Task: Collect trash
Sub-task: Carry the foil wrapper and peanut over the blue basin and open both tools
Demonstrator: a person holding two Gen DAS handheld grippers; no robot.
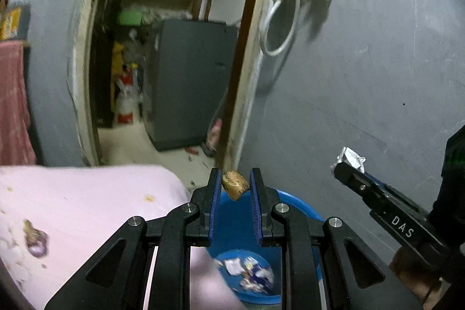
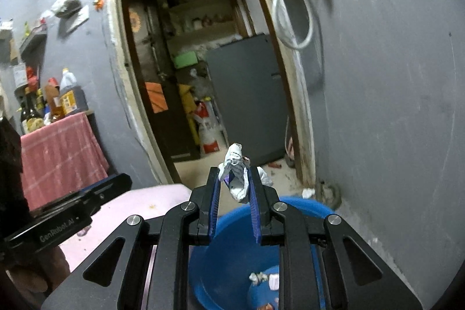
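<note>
We hold both pieces above the blue bin (image 2: 296, 208) so they can drop straight in. Our left gripper (image 1: 235, 185) is nearly closed, pinching a brown scrap (image 1: 235, 184) at its tips; our right gripper (image 2: 234, 182) is clamped on a crumpled wrapper (image 2: 237, 173). Earlier trash already lies in the bin, beside the pink tabletop (image 1: 87, 199).

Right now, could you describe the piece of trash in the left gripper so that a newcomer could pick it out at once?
Find the blue bucket on the floor beside the pink-covered surface. Above its rim the left gripper pinches a small brown lump between its blue pads. Unlike the crumpled white wrapper in the right gripper, it is tan, solid and rounded.
</note>
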